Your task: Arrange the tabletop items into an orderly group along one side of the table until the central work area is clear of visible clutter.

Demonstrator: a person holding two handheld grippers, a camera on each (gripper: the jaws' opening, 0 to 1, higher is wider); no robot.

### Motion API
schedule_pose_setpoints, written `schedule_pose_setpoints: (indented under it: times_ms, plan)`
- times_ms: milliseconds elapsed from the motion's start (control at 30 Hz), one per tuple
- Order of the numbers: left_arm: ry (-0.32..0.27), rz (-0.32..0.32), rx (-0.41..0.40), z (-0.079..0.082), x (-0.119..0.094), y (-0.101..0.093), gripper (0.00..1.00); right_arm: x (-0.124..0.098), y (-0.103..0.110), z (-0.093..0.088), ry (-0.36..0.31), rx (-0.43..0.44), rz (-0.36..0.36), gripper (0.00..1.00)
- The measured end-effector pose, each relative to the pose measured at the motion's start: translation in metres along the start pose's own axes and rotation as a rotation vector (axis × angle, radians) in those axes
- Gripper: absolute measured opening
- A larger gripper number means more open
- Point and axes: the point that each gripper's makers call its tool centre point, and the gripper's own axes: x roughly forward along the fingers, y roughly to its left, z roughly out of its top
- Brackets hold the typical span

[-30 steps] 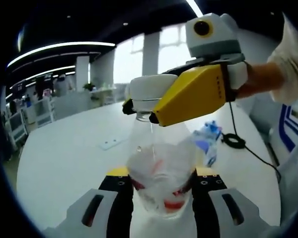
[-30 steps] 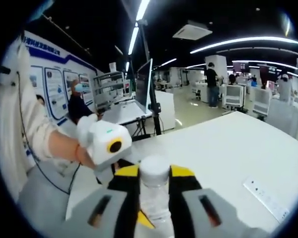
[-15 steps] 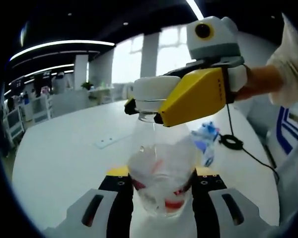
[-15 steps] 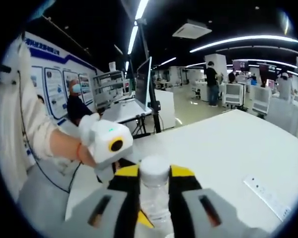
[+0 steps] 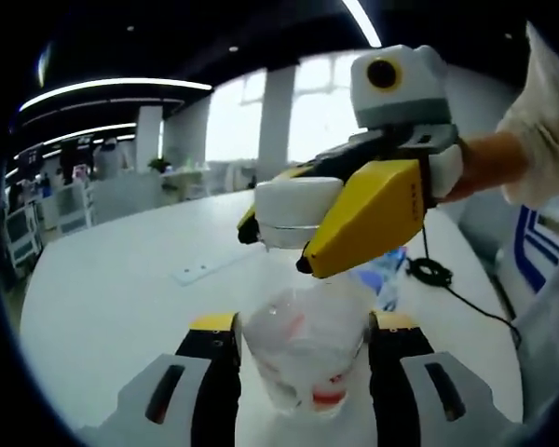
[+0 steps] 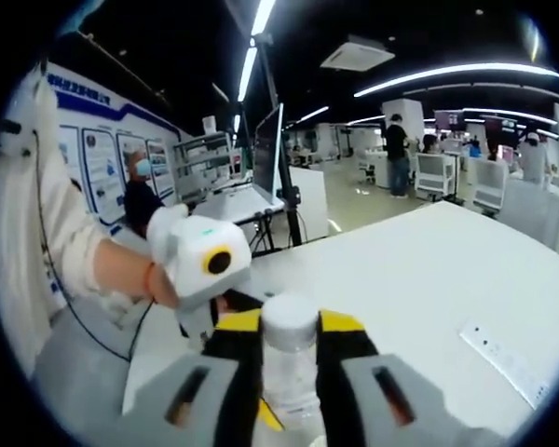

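Gripping bottle body, left gripper clenched; right gripper clamps its cap. Step: twisting cap. Next: steady torque, then set bottle along tabletop edge.

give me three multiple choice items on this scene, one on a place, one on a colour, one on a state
1. Where does the right hand-held gripper grip the clear bottle?
A. at its base
B. at its white cap
C. at its label

2. What colour are the jaw housings of that gripper?
A. yellow
B. green
C. red

3. How does the left hand-held gripper stand?
A. open and apart from the bottle
B. shut on the bottle's body
C. shut on a cable

Answers:
1 B, the left gripper view shows its jaws on either side of the cap.
2 A, the housing beside the cap is yellow.
3 B, its two black pads press the bottle's sides above the white table.
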Motion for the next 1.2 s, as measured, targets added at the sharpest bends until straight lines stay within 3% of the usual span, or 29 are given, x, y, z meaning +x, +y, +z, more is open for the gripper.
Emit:
schedule_pose_setpoints:
  times_ms: [367,500,1200]
  plan:
    - [0.001,0.013,-0.039,-0.001,-0.014,-0.001,0.59,-0.007,-0.011,0.001,-0.013,-0.001,-0.030,0.16]
    - [0.014,0.021,-0.066,-0.004,-0.022,-0.003,0.66,-0.008,-0.014,0.001,-0.013,-0.002,-0.040,0.16]
    - [0.013,0.071,-0.145,-0.005,-0.069,-0.034,0.83,-0.014,-0.021,0.001,-0.034,-0.013,-0.056,0.16]
